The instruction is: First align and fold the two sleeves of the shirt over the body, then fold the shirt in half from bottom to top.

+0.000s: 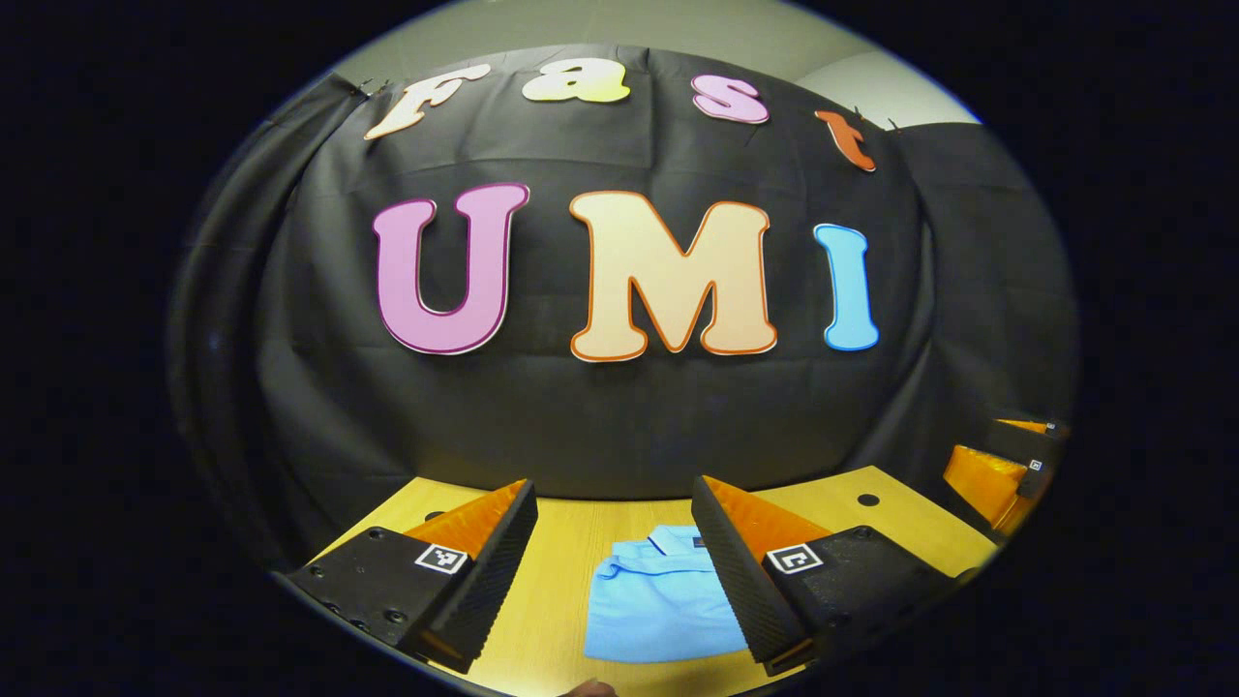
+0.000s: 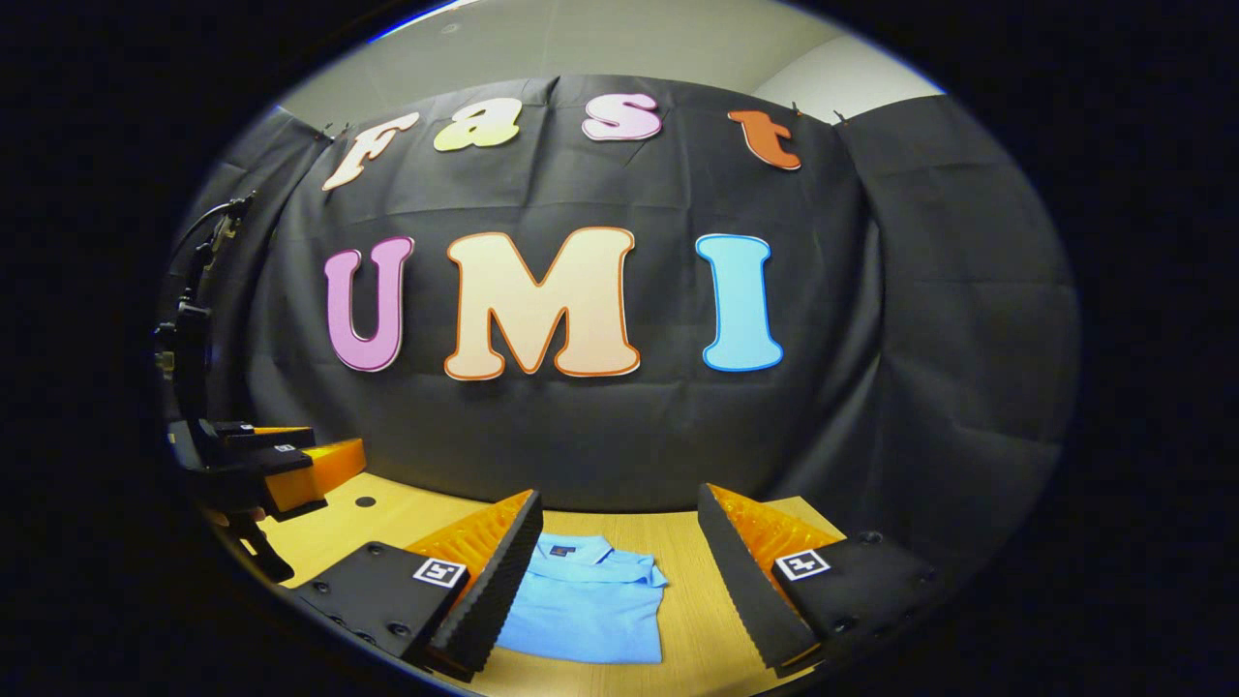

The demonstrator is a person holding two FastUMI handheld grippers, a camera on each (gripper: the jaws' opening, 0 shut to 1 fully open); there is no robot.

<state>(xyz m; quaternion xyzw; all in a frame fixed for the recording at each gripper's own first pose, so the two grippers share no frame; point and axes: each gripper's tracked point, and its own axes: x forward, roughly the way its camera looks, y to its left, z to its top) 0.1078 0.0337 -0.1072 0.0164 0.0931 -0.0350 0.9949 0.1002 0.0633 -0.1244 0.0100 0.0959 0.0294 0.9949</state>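
A light blue shirt [image 1: 663, 600] lies folded into a compact rectangle on the wooden table [image 1: 561, 542], collar toward the back wall. In the left gripper view my left gripper [image 1: 615, 571] hangs above it, open, with nothing between the fingers. The right gripper [image 1: 1007, 465] shows at that view's right edge. In the right gripper view the same shirt [image 2: 586, 605] lies below my right gripper [image 2: 619, 581], which is open and holds nothing. The left gripper [image 2: 281, 460] appears at that view's left edge, above the table.
The wooden table [image 2: 697, 620] ends at the black cloth wall just behind the shirt. Small round holes [image 1: 868, 500] mark the tabletop near its back corners. A dark stand with cables [image 2: 198, 319] rises at the left in the right gripper view.
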